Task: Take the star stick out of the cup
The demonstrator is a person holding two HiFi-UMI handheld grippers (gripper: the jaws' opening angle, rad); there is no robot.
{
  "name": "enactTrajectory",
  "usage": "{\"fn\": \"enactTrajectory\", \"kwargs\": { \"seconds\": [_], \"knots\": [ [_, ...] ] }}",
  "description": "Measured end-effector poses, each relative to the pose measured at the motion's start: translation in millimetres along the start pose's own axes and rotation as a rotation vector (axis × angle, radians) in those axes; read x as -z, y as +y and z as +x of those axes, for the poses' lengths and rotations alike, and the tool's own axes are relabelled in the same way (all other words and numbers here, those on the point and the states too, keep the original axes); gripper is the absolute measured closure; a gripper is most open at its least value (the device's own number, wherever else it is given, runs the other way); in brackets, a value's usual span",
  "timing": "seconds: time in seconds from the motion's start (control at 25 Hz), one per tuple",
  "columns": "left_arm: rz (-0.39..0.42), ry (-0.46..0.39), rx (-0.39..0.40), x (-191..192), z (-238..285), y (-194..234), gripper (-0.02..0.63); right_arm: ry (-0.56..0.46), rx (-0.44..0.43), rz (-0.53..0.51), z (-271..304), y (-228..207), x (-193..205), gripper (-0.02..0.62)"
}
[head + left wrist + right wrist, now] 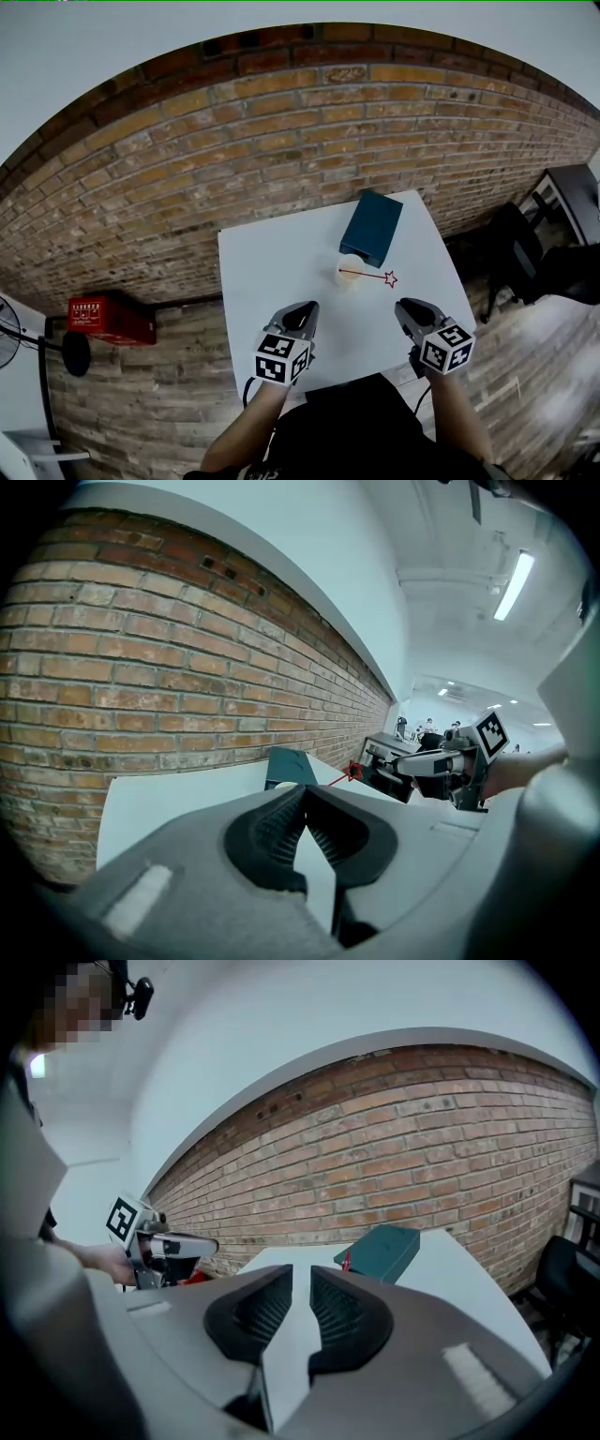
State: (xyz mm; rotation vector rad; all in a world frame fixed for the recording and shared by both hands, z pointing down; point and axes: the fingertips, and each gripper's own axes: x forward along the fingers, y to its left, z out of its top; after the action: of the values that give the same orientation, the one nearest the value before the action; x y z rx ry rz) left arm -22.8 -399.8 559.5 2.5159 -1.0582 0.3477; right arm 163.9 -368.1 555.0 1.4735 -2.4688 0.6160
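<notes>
Tabletop [272, 281], white and square, stands against a red-brown brick wall [281, 141] and carries three items at its far side. A dark teal rectangular box [372, 228] lies flat near the far right corner. A pale cream round cup [349, 272] stands upright just in front of the box, touching it or very nearly so. The thin red star stick [370, 276] is still in the cup: its plain end sits inside, the shaft leans over the rim, and the outlined star tip projects to the right above the tabletop.

Left claw [305, 311] hovers over the near edge of the tabletop, well apart from the cup. In the left gripper view, the left claw [305, 794] has its ribbed pad tips meeting, with nothing between them; the star [353, 771] and the box [286, 766] show beyond it.

Right claw [405, 307] hovers over the near right part of the tabletop, also clear of the cup. In the right gripper view, the right claw [302, 1283] stands narrowly parted and empty, with the box [384, 1251] ahead of it.

A red case [111, 319] lies on the floor to the left, and a black chair [511, 253] stands to the right
</notes>
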Motion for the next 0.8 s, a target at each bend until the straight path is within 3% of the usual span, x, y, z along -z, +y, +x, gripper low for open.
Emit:
{"fn": "enactTrajectory", "kwargs": {
  "seconds": [0.2,0.44,0.8],
  "knots": [
    [-0.005,0.012,0.015,0.6,12.9,6.9,0.600,0.016,0.043,0.038,10.3,-15.5,12.1,0.481],
    [-0.005,0.027,-0.002,-8.3,36.5,16.4,0.600,0.062,0.002,0.041,39.6,-32.5,24.5,0.426],
    [-0.020,0.070,-0.035,-16.4,83.3,29.9,0.600,0.057,-0.065,0.018,82.3,-48.2,27.3,0.420]
  ]
}}
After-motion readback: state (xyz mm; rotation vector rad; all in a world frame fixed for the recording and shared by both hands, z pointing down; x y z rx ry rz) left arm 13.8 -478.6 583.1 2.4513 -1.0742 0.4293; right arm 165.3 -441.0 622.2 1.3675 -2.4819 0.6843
